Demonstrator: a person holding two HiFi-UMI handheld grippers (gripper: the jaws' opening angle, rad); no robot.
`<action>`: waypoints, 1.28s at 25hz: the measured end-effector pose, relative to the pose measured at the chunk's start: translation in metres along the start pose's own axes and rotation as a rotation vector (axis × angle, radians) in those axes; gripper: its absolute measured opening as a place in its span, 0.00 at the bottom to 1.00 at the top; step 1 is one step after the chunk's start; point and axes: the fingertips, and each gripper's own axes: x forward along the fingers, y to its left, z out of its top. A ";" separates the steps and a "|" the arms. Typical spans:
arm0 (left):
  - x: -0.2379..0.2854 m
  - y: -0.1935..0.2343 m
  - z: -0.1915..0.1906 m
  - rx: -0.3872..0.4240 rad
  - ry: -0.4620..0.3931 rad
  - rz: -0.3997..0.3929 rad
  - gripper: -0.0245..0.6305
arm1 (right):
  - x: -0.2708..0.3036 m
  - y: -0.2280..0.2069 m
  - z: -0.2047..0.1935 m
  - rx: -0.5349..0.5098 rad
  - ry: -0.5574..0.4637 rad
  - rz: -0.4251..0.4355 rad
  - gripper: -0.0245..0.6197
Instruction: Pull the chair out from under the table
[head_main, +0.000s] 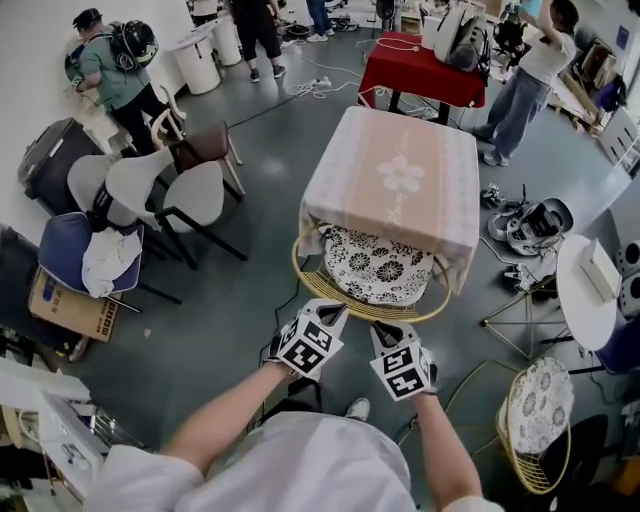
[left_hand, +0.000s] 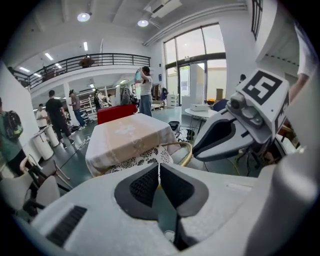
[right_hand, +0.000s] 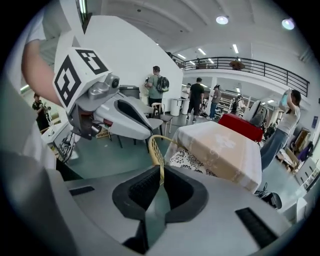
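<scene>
Round yellow wire chair with a black-and-white flower cushion (head_main: 375, 268): tucked under the near edge of the square table covered in pale pink cloth (head_main: 400, 140), only its front part sticking out. Not pulled out yet.

Left gripper (left_hand: 159, 171): pinched tight, nothing inside. Right gripper (right_hand: 161, 178): the same, squeezed together and empty. Both side by side, just in front of the chair's near rim and not holding it. Hard to tell whether touching it or only very close.

Likely ways to go wrong from here:

- Pushing closed fingers at the rim: no grab at all, just a bump. Best to open up first.
- Grabbing only a tiny bit of the thin round wire: easy to slip off in the pull.
- Pulling harder on one side: likely to spin the chair and knock a table leg.
- Catching the hanging cloth together with the wire: could drag it off the near edge of the table.
- Pulling back too fast: might hit the shoe (head_main: 357, 408) of the person standing right behind.
</scene>
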 end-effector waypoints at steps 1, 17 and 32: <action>0.002 0.002 -0.004 0.033 0.017 -0.025 0.04 | 0.004 0.001 0.000 -0.022 0.015 0.002 0.04; 0.036 0.023 -0.057 0.577 0.200 -0.393 0.24 | 0.066 0.002 -0.027 -0.320 0.329 0.042 0.20; 0.059 0.036 -0.093 0.935 0.328 -0.538 0.24 | 0.098 0.003 -0.057 -0.550 0.543 0.058 0.14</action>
